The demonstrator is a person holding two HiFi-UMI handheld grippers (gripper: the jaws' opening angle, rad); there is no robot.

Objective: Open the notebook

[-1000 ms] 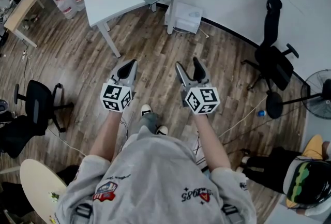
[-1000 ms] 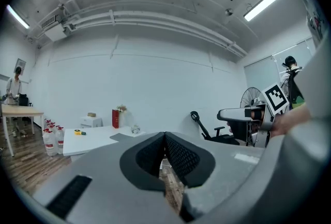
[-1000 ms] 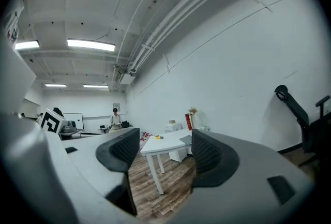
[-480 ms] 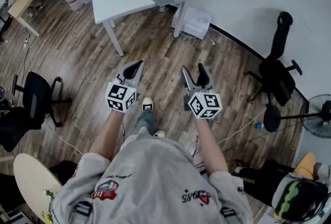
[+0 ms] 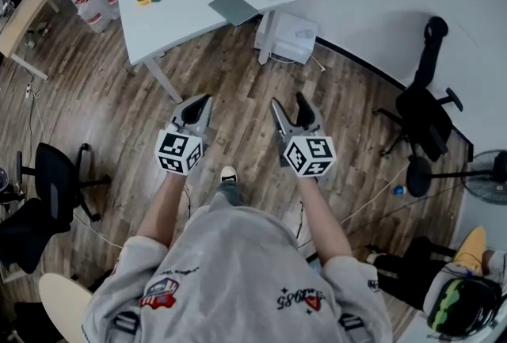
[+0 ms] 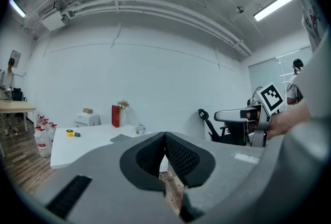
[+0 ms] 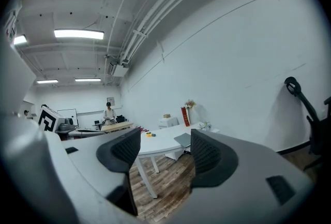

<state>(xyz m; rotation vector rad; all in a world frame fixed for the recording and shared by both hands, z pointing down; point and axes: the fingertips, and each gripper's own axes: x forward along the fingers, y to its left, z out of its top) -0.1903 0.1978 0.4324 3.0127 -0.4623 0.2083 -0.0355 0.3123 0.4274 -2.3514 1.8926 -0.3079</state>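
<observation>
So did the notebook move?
No. The notebook lies at the same spot on the table, near its right end.

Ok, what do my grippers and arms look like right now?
Left gripper and right gripper are grey, each claw lined with black textured pads, each carrying a white cube with black square markers. The person wears a grey short-sleeved T-shirt.

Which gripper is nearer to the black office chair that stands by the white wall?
Right. In the head view the right gripper is well left of the black office chair; the left gripper is farther left, beyond it.
</observation>
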